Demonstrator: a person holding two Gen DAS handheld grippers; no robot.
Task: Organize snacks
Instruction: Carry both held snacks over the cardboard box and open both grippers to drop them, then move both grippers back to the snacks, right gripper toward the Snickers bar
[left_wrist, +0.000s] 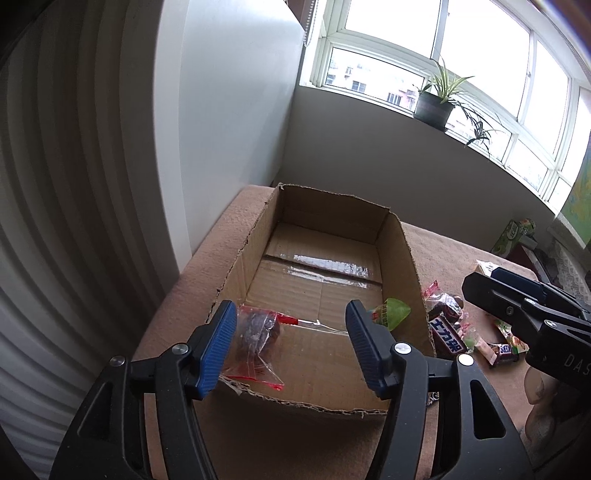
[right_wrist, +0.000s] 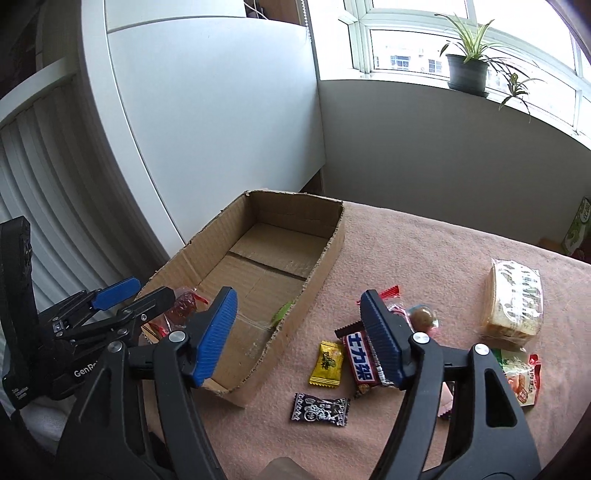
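Note:
An open cardboard box (left_wrist: 402, 266) (right_wrist: 325, 258) sits on the pink cloth. Inside it lie a clear red-edged bag with a dark snack (left_wrist: 256, 332) (right_wrist: 183, 304) and a green wrapped sweet (left_wrist: 393, 313) (right_wrist: 281, 312). My left gripper (left_wrist: 291, 345) (right_wrist: 129, 295) is open and empty over the box's near end, the bag beside its left finger. My right gripper (right_wrist: 299, 336) (left_wrist: 487, 284) is open and empty above the cloth by the box's right wall. Loose snacks lie right of the box: a Snickers bar (right_wrist: 360, 363) (left_wrist: 447, 338), a yellow candy (right_wrist: 328, 363), a black candy (right_wrist: 320, 409).
A wrapped bread pack (right_wrist: 515, 299), a red and green snack packet (right_wrist: 521, 376) and a round sweet in clear wrap (right_wrist: 423, 317) lie further right. A white cabinet (right_wrist: 207, 122) stands behind the box. A potted plant (right_wrist: 467, 70) is on the windowsill. A green carton (right_wrist: 580, 229) stands far right.

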